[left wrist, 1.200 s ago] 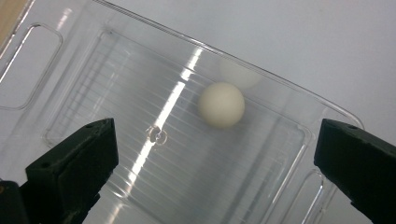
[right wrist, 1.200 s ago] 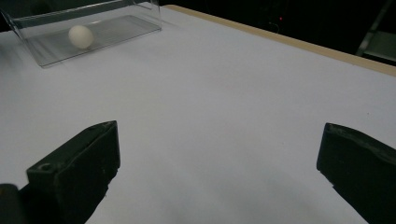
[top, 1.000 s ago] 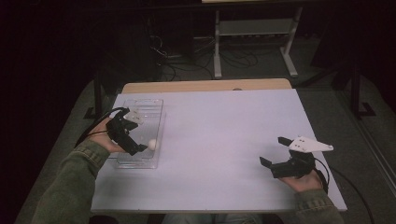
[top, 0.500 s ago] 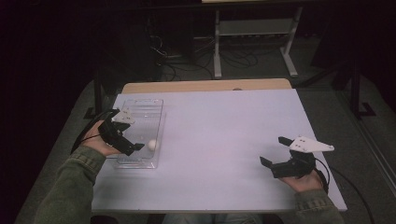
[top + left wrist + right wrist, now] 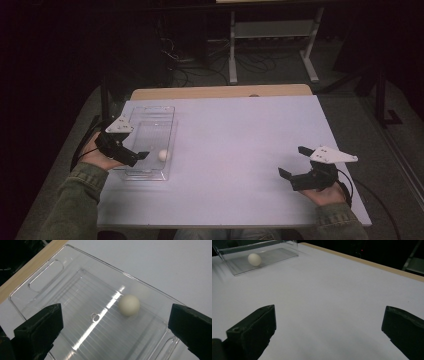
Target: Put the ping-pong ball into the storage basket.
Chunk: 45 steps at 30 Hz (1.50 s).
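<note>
A small white ball [image 5: 163, 155] lies inside a clear plastic tray [image 5: 150, 116] at the table's left side, near the tray's right wall. My left gripper [image 5: 135, 150] hovers over the tray's near left part, open, its jaws pointing at the ball from a short way off. Seen along the left gripper [image 5: 116, 322], the ball [image 5: 129, 305] sits loose on the ribbed tray floor [image 5: 82, 315], slightly blurred, between and beyond the wide-apart jaws. My right gripper [image 5: 294, 162] rests open near the table's front right. Past the right gripper [image 5: 329, 322], the ball [image 5: 254, 259] and tray [image 5: 274, 252] show far off.
The white tabletop [image 5: 240, 140] stretches between the two grippers, with a wooden strip [image 5: 220, 92] along its far edge. Beyond the table stand a metal rack [image 5: 270, 35] and cables on a dark floor.
My left gripper has drawn back to the left, away from the ball, which stays in the tray. The right gripper has not moved.
</note>
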Available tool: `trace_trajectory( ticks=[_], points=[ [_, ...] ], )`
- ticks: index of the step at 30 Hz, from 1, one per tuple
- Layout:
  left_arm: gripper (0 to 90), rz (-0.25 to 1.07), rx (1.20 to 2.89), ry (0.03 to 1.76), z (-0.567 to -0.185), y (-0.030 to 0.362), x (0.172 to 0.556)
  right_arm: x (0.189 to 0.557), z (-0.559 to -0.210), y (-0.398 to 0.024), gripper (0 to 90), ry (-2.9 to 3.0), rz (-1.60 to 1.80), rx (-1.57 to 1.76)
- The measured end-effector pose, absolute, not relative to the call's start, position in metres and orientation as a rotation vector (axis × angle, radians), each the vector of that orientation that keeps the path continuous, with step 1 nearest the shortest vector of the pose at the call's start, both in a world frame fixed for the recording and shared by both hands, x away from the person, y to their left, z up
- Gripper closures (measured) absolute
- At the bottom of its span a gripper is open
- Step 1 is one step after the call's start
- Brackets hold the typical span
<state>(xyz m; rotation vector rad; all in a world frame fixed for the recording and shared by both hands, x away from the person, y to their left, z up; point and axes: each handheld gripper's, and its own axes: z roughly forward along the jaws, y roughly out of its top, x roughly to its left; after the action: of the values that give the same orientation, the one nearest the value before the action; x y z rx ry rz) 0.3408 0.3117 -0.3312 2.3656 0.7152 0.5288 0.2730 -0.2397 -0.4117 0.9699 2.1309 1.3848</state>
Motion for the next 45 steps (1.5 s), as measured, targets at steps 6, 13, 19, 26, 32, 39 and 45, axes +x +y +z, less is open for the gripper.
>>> trace_trajectory(
  ticks=[6,13,19,26,32,39,45],
  points=[
    [0.0,0.54,2.307,0.739,-0.335,0.317,0.335,0.273,-0.412,-0.24,0.0,2.13,1.384,0.969],
    [0.0,0.554,2.257,0.757,-0.337,0.324,0.33,0.273,-0.412,-0.239,0.0,2.131,1.383,0.966],
    [0.0,0.557,2.223,0.764,-0.339,0.327,0.326,0.273,-0.411,-0.239,0.0,2.13,1.384,0.968],
    [0.0,0.569,2.14,0.784,-0.346,0.333,0.321,0.273,-0.411,-0.24,0.0,2.125,1.388,0.975],
    [0.0,0.589,2.059,0.798,-0.349,0.34,0.315,0.273,-0.412,-0.24,0.0,2.129,1.383,0.973],
    [0.0,0.609,2.009,0.813,-0.356,0.344,0.309,0.272,-0.411,-0.24,0.0,2.125,1.386,0.973],
    [0.0,0.604,1.907,0.82,-0.363,0.349,0.304,0.273,-0.412,-0.24,0.0,2.126,1.386,0.985]
  ],
)
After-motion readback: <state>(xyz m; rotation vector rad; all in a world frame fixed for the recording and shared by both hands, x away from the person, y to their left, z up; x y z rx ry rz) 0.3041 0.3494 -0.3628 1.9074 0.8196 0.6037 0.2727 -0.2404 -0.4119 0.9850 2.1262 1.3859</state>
